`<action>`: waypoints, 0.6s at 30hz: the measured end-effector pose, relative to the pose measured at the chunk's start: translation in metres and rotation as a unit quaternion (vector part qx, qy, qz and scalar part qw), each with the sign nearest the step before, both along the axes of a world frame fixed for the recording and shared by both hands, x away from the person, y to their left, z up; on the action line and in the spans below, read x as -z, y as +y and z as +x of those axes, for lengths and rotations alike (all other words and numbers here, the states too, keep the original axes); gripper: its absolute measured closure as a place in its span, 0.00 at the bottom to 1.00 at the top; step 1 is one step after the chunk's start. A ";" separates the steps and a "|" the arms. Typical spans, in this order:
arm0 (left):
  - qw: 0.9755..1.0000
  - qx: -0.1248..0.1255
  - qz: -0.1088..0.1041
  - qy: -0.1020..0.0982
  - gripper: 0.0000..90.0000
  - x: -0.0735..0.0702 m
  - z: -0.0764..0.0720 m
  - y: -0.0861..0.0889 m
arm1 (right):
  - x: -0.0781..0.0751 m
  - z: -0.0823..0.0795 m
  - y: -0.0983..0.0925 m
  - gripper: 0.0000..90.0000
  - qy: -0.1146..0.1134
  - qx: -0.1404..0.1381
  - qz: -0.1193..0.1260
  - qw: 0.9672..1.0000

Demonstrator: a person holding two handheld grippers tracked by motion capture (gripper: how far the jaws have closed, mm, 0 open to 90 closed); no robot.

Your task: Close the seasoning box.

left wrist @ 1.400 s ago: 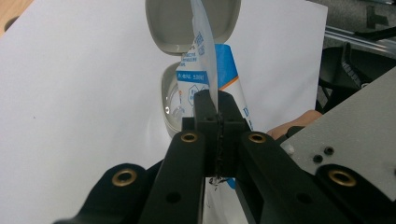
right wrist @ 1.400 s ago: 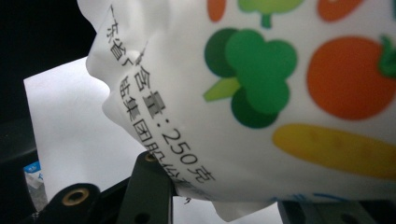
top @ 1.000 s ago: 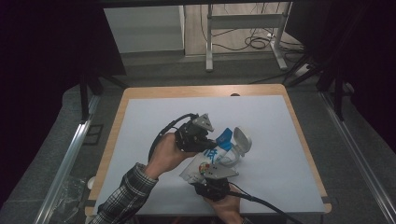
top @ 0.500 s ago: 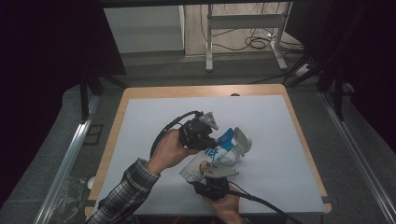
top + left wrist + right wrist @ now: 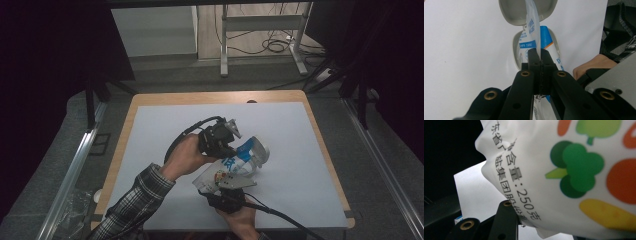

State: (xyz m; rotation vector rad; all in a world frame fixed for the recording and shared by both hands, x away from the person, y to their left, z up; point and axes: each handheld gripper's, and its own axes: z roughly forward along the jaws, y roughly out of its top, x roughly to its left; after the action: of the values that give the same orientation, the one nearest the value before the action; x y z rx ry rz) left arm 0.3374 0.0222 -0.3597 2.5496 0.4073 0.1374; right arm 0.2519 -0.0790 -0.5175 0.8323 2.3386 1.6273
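A white plastic pouch point(image 5: 231, 164) with blue print and vegetable pictures is held up between both grippers over the white table mat. My left gripper point(image 5: 540, 55) is shut on the pouch's thin top edge point(image 5: 533, 30), with its black jaws pressed together. Just beyond it an open grey-white hinged container point(image 5: 517, 53) lies on the mat with its lid point(image 5: 510, 11) flipped back, and the pouch's blue end reaches into it. My right gripper point(image 5: 541, 226) grips the pouch's lower body point(image 5: 574, 170); one black jaw presses its side. In the high view the left gripper point(image 5: 231, 146) is above the right gripper point(image 5: 226, 181).
The white mat point(image 5: 310, 165) covers a wooden table point(image 5: 125, 135). A checked sleeve point(image 5: 135, 200) comes in from the lower left, and cables trail from both grippers. A metal frame point(image 5: 260, 30) and floor cables stand beyond the far edge.
The left hand has edged slightly away from the near edge with the pouch's top still pinched. The right gripper has kept still.
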 end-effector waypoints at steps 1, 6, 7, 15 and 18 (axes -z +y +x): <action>1.000 -0.001 0.000 -0.003 1.00 0.000 0.000 -0.001 | -0.001 0.000 0.000 0.75 0.002 0.000 0.000 1.000; 1.000 0.000 0.006 -0.010 1.00 -0.001 0.000 -0.004 | -0.003 0.001 -0.001 0.75 0.008 0.000 0.008 1.000; 1.000 0.000 0.005 -0.011 1.00 -0.001 0.000 -0.004 | -0.003 0.001 -0.001 0.76 0.009 0.001 0.009 1.000; 1.000 0.000 0.001 -0.012 1.00 0.000 0.003 -0.005 | -0.007 0.002 0.000 0.76 0.004 0.001 0.013 1.000; 1.000 0.001 0.002 -0.013 1.00 0.000 0.004 -0.005 | -0.008 0.002 0.000 0.76 0.005 0.001 0.014 1.000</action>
State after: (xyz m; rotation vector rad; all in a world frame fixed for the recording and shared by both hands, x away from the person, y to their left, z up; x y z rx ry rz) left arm 0.3413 0.0169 -0.3602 2.5503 0.3939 0.1706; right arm 0.2535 -0.0788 -0.5093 0.8487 2.3258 1.6639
